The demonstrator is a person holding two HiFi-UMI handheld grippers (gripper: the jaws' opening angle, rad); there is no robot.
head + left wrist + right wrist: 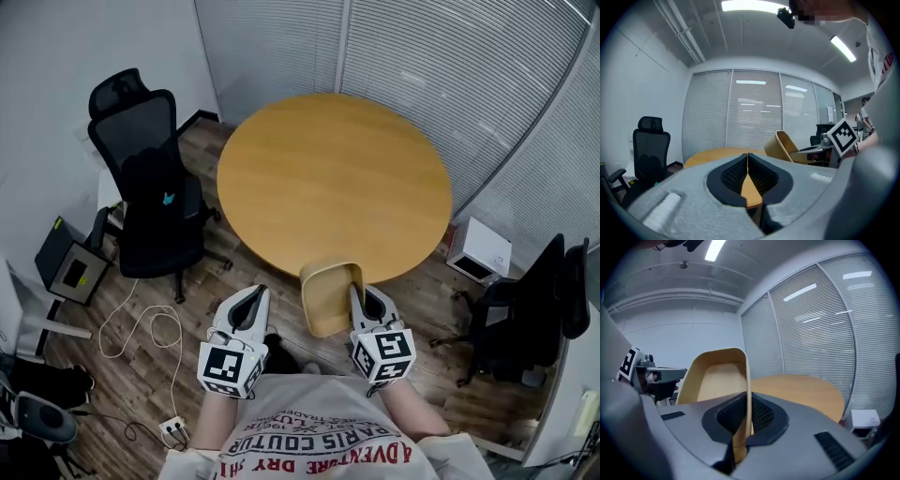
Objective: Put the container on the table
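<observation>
A tan open container (328, 295) hangs in the air just off the near edge of the round wooden table (333, 178). My right gripper (357, 298) is shut on its right wall. In the right gripper view that thin wall (746, 394) runs up between the jaws and the container's hollow opens to the left. My left gripper (254, 300) is shut with nothing in it, to the left of the container. From the left gripper view the container (783, 145) shows at the right, beside the right gripper's marker cube (843, 136).
A black office chair (150, 187) stands left of the table. Another dark chair (530, 314) is at the right, next to a white box (479, 248). Cables and a power strip (172, 427) lie on the wood floor. Blinds cover the far walls.
</observation>
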